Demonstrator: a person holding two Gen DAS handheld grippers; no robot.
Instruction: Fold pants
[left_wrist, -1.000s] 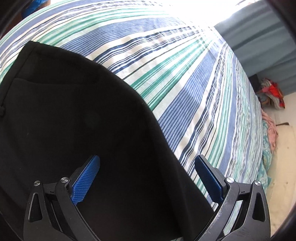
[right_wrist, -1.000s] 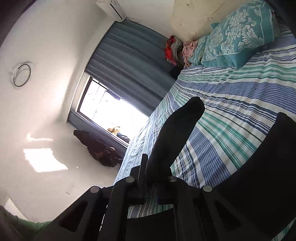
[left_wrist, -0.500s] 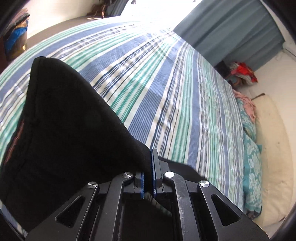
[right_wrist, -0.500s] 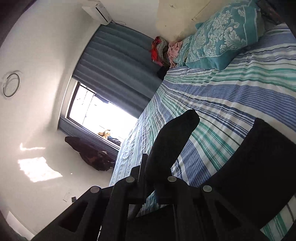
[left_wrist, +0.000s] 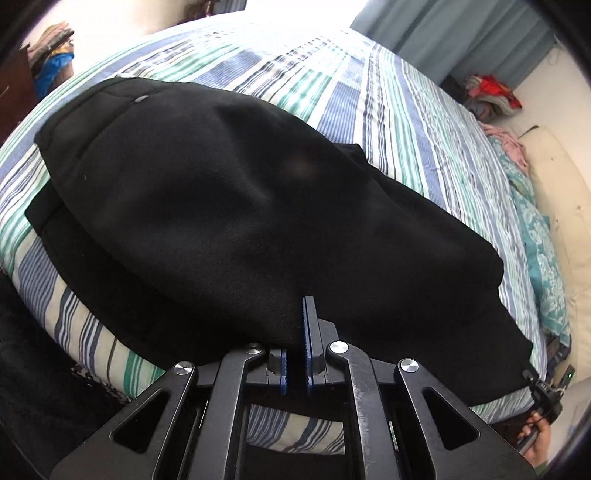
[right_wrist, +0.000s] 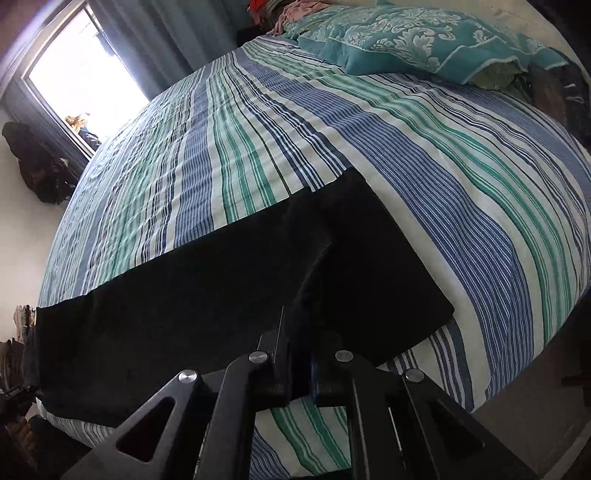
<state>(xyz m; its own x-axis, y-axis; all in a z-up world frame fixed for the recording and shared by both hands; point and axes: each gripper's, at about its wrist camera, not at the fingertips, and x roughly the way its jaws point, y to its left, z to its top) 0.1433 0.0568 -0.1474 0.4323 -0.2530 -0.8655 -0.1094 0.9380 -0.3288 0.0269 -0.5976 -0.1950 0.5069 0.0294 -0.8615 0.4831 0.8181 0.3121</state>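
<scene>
Black pants (left_wrist: 258, 206) lie spread across the striped bedsheet (left_wrist: 406, 122) near the bed's edge. Left gripper (left_wrist: 301, 325) is clamped on a fold of the fabric. Right gripper (right_wrist: 295, 332) is likewise pinched on the pants.

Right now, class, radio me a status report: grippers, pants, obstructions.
Left gripper shut on black pants. Right gripper shut on them too. Pants spread on striped bed, near edge. Nothing in the way.
</scene>
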